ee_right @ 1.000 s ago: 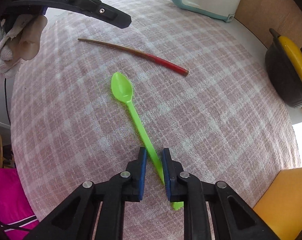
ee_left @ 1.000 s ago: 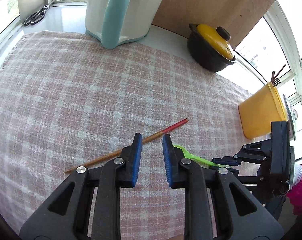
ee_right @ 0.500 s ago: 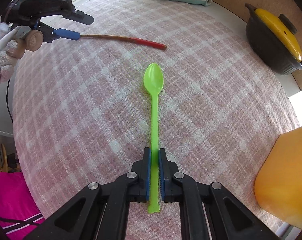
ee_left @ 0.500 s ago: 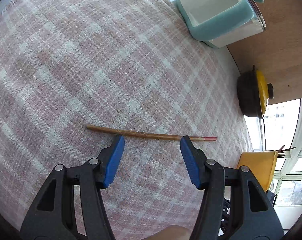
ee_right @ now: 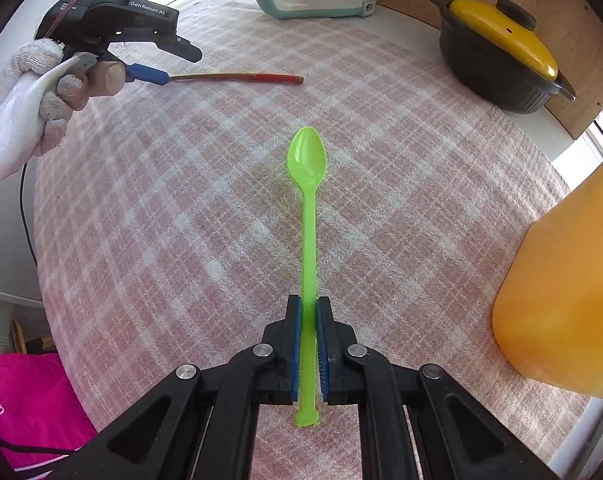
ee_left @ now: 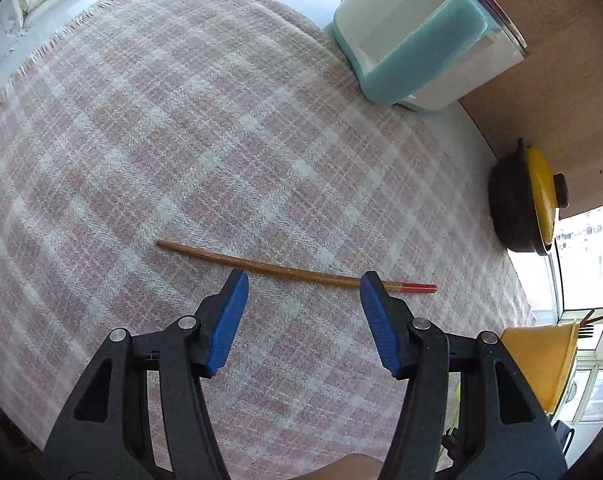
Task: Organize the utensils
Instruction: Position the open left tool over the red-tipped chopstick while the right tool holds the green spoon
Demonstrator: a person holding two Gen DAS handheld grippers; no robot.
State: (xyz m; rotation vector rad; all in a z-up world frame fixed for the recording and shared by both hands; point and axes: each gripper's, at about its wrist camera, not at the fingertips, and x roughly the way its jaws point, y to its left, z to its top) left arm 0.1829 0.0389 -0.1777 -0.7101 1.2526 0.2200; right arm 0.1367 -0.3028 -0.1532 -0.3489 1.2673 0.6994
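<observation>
A brown chopstick (ee_left: 285,270) with a red end lies on the pink checked cloth (ee_left: 181,140). My left gripper (ee_left: 303,286) hovers just above it, jaws open and straddling its middle, the pads not touching it. The right wrist view shows that chopstick (ee_right: 237,77) at the far left, with a gloved hand (ee_right: 33,100) holding the left gripper over it. My right gripper (ee_right: 309,308) is shut on the handle of a green plastic spoon (ee_right: 307,168), which points away from me above the cloth.
A yellow container (ee_right: 565,280) stands close on the right; utensil ends stick out of it (ee_left: 541,356). A black pot with a yellow lid (ee_right: 497,48) and a teal and white appliance (ee_left: 417,44) sit at the back by a wooden board.
My left gripper opened wide, rolled and came down over the chopstick. My right gripper closed on the green spoon's handle and carried it toward the yellow container.
</observation>
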